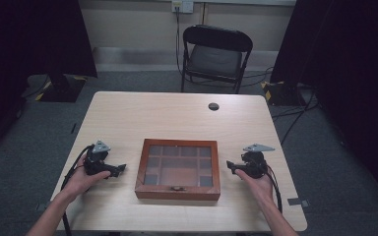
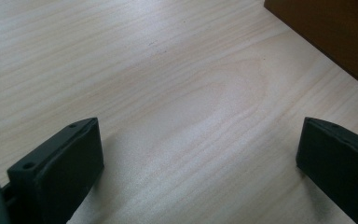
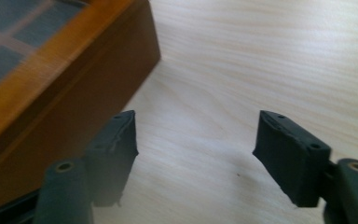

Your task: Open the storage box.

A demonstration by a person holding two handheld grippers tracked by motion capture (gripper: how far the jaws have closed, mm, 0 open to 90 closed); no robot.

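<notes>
- While my hands rest on the tabletop (image 1: 128,118), my left gripper (image 1: 119,169) sits at nine o'clock of the wooden box (image 1: 178,169), jaws spread over bare wood, pinching nothing.
- My right gripper (image 1: 230,166) sits at three o'clock, jaws spread, empty, just beside the box wall.
- Beyond the tabletop, at twelve o'clock, stands a black chair (image 1: 216,54).

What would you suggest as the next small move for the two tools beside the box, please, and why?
Probably bring the right tool inward to the box, likely towards the front latch. The glass lid looks closed, both tools are open and hold nothing, and each sits apart from the box on the table. The left tool could then steady the other side.
</notes>
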